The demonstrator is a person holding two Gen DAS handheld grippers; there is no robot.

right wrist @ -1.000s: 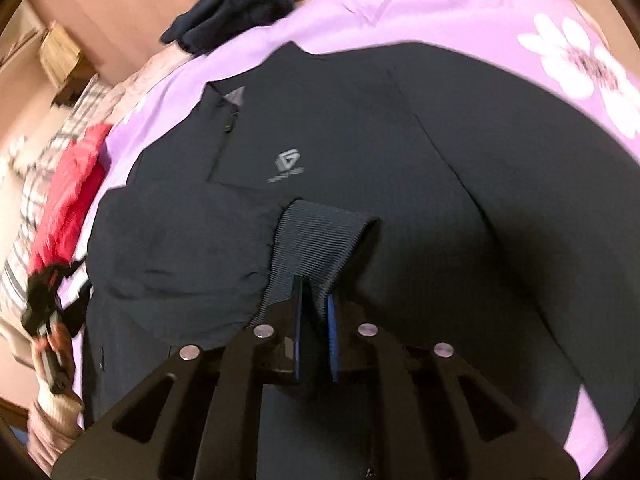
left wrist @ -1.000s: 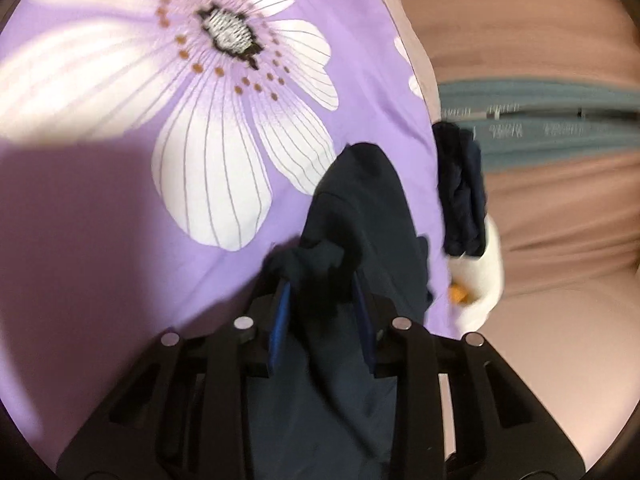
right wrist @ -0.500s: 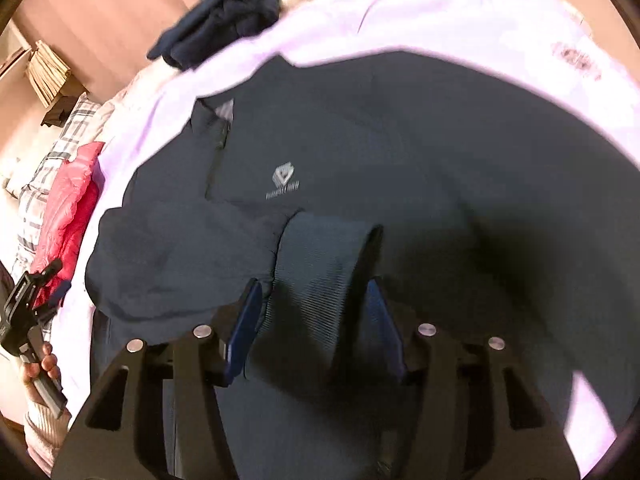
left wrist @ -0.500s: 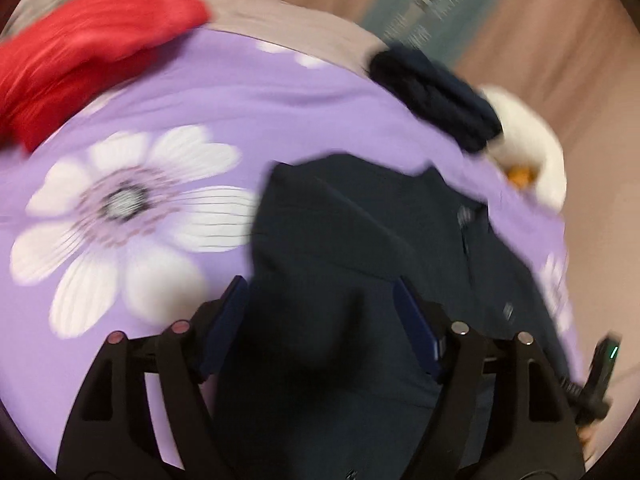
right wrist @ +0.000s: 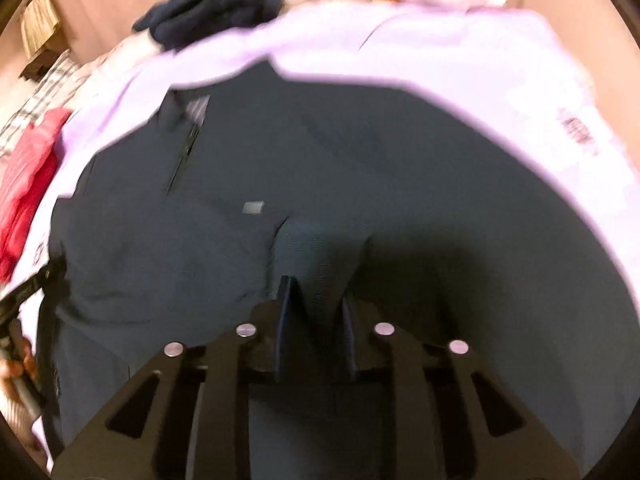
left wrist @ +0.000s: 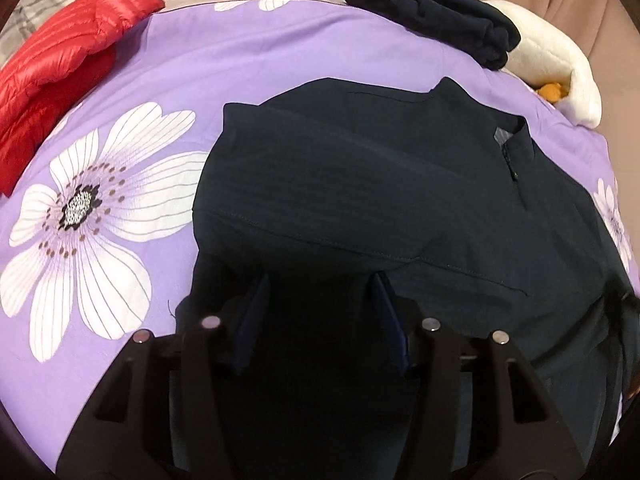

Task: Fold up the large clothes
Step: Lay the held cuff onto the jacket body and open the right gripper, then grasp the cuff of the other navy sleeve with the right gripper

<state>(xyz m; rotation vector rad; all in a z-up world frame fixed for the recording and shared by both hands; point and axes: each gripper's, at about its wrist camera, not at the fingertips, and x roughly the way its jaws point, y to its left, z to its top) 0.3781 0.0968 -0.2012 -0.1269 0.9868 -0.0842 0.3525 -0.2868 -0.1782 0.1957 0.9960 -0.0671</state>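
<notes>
**Mira:** Jacket [left wrist: 360,184], dark navy, zip-neck with a stand collar, lies flat on the purple flowered bedspread [left wrist: 168,80], collar toward the far edge. Both sleeves look folded in across the chest; the right wrist view shows a ribbed cuff [right wrist: 320,248] lying on the body just below a small chest logo [right wrist: 254,207].

**Tomas:** How will it handle?

**Mira:** Soft and limp, I'd judge, light for its spread. The body looks like a thin, smooth weave that will slide on itself and sag wherever it isn't held. The ribbed cuff seems thicker and easier to grip.

**Tomas:** And the grippers?

**Mira:** The left gripper [left wrist: 320,308] is over the folded sleeve, jaws half spread and closing. Dark cloth lies below the gap, but the pads don't press on it. The right gripper [right wrist: 316,304] has its jaws narrowly apart and closing too. The cuff runs down between them, yet I see a gap on both sides, so no pinch.

**Tomas:** Where would you take hold next?

**Mira:** At the hem corners, or at the two outer edges at matching height, pinching all layers so the sleeves stay tucked. One grab in the middle would just bunch it.

**Tomas:** Anything nearby to avoid?

**Mira:** A red puffer jacket [left wrist: 60,56] at the bedspread's left edge, a folded navy garment [left wrist: 432,12] and a white plush [left wrist: 552,68] beyond the collar, all well apart.
</notes>
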